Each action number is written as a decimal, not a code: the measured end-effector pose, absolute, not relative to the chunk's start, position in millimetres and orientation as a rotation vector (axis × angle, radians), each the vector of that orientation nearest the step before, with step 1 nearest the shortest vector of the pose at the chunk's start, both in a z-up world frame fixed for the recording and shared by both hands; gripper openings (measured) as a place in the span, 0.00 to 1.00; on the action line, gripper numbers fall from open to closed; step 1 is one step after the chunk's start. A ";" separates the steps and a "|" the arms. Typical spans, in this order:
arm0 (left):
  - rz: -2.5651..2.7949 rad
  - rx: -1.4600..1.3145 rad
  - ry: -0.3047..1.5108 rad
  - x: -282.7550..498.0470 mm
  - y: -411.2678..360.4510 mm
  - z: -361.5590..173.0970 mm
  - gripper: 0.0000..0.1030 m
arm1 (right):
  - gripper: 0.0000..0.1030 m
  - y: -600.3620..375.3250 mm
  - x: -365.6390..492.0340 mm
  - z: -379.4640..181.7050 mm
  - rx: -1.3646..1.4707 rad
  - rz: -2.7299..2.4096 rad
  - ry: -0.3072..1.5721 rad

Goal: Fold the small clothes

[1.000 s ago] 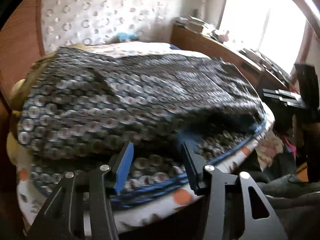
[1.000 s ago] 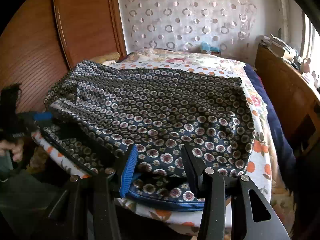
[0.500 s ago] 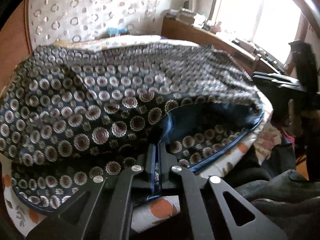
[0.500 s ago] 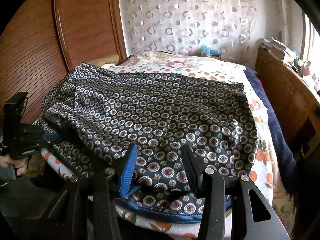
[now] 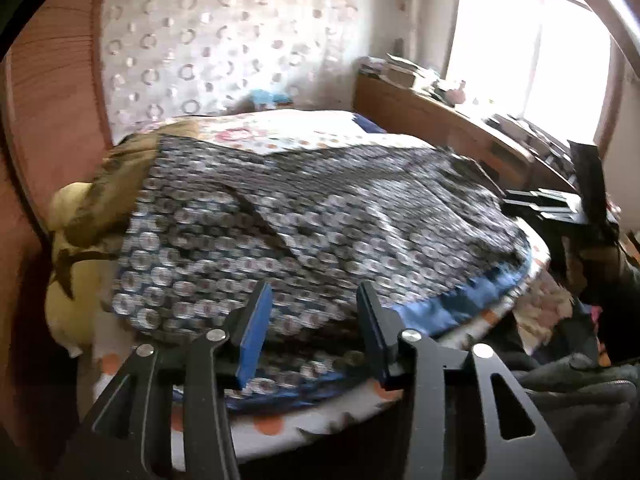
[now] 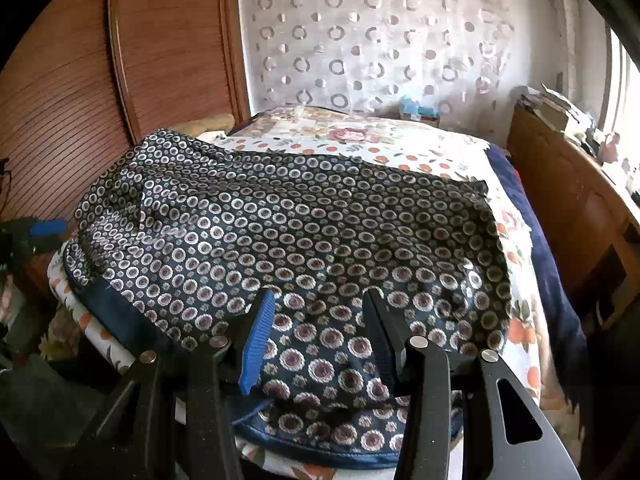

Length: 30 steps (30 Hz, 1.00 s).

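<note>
A dark navy garment with a ring-and-flower print and a blue lining lies spread over the near end of the bed; it also shows in the right wrist view. My left gripper is open and empty, just above the garment's near hem. My right gripper is open and empty, over the garment's near edge. The left gripper shows at the far left of the right wrist view. The right gripper shows at the right of the left wrist view.
The bed has a floral sheet. A wooden wardrobe stands on the left. A wooden desk with clutter runs along the right under a window. A yellow pillow lies at the bed's left edge.
My left gripper shut on the garment's hem half a second ago; now it is open, has let go and pulled back. The hem has dropped flat. My right gripper stays open.
</note>
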<state>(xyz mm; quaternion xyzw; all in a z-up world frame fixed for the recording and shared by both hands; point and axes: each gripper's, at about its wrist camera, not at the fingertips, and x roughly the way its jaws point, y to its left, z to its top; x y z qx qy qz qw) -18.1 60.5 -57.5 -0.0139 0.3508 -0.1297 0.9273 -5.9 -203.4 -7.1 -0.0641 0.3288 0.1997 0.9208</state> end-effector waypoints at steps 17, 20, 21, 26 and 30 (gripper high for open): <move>0.022 -0.146 0.717 5.1 157.8 -87.7 0.71 | 0.46 -175.3 45.7 -57.3 -0.175 0.422 0.727; 0.037 -0.155 0.732 7.3 161.9 -95.5 0.71 | 0.46 -173.6 50.5 -65.1 -0.178 0.419 0.743; 0.035 -0.166 0.735 8.0 163.4 -98.3 0.71 | 0.46 -172.1 50.4 -67.4 -0.185 0.415 0.741; 0.030 -0.191 0.768 12.5 163.1 -112.6 0.71 | 0.49 -171.6 49.4 -70.4 -0.193 0.412 0.725; 0.028 -0.193 0.786 14.9 161.7 -120.0 0.71 | 0.49 -172.7 46.6 -72.0 -0.196 0.415 0.719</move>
